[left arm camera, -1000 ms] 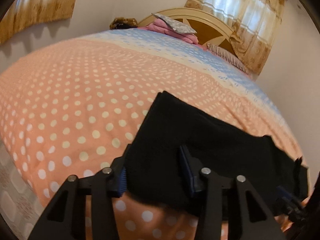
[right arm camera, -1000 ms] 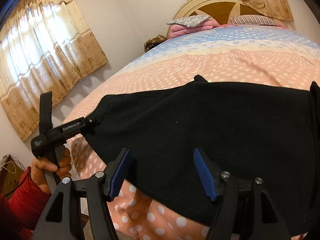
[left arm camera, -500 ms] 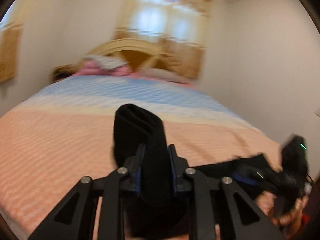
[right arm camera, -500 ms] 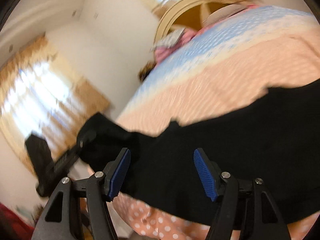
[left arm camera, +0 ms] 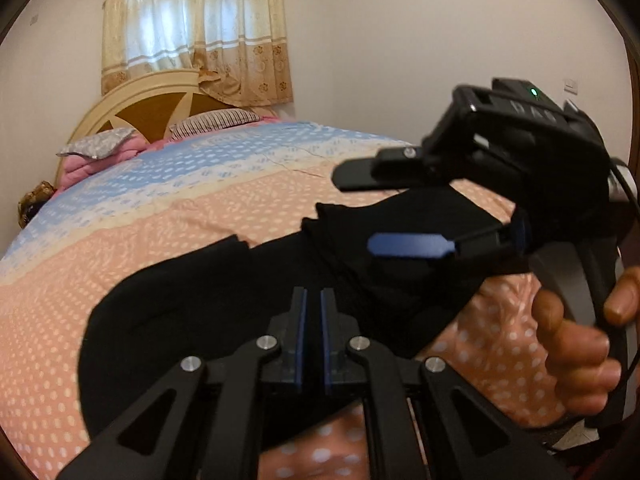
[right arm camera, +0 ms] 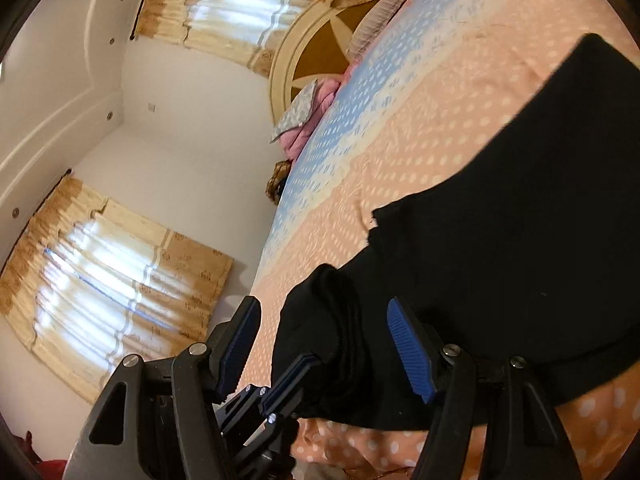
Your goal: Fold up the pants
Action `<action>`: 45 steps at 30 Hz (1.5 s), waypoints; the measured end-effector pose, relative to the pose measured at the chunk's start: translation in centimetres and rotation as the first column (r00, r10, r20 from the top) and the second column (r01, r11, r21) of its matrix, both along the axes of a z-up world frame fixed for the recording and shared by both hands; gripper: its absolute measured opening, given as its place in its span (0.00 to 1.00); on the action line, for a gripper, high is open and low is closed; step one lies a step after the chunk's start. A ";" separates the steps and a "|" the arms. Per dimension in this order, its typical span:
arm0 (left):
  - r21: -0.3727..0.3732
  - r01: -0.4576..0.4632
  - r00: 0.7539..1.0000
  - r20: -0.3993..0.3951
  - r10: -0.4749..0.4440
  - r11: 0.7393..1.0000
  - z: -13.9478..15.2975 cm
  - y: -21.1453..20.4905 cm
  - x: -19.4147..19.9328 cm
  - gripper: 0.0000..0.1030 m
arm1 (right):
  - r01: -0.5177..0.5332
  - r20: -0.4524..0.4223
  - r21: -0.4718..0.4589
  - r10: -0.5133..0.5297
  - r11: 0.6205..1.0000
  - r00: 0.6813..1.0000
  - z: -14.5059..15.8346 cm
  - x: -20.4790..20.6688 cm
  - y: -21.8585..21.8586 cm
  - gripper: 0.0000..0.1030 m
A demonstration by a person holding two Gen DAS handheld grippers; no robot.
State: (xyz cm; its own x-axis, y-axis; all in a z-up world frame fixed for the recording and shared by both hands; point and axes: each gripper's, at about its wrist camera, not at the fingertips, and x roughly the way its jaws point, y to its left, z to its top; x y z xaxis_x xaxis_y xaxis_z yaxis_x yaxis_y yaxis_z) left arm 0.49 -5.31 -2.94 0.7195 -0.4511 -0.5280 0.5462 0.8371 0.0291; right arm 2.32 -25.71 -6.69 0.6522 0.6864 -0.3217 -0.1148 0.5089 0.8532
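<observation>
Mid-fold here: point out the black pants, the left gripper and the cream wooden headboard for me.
black pants (left arm camera: 192, 304): left wrist view, bare cloth left of the fingers.
left gripper (left arm camera: 313, 300): left wrist view, between its closed fingertips.
cream wooden headboard (left arm camera: 132, 94): left wrist view, arched top rim.

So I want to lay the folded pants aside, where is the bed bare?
The bed is bare from the pants up to the pillows by the headboard, and along its left side. The near right corner is crowded: left gripper shut on pants, right gripper open above them.
</observation>
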 end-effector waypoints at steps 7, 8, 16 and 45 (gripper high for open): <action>-0.044 -0.190 0.982 -0.023 0.189 0.981 0.9 5.7 1.0 0.13 | -0.115 0.035 -0.173 0.123 0.978 0.992 0.8 2.9 4.6 0.67; -0.038 -0.236 0.972 -0.016 0.235 0.971 1.3 7.2 1.3 0.13 | -0.126 0.016 -0.198 0.132 0.972 0.991 0.2 3.5 5.6 0.67; -0.078 -0.492 0.871 -0.051 0.489 0.867 1.0 15.7 4.1 0.40 | -0.080 0.086 -0.606 0.164 0.792 0.983 -0.5 3.1 13.2 0.69; -0.069 -0.364 0.931 -0.058 0.360 0.929 1.0 10.0 6.1 0.47 | 0.049 0.146 -0.758 0.096 0.650 0.985 8.5 0.0 -4.5 0.19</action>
State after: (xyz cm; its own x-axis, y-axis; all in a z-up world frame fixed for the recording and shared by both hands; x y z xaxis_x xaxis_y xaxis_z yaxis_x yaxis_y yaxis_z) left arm 6.63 4.67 -1.99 0.8185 -0.2050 -0.5367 0.2048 0.9769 -0.0608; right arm 2.32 -30.24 1.86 0.7297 0.2668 -0.6296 -0.2313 0.9628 0.1399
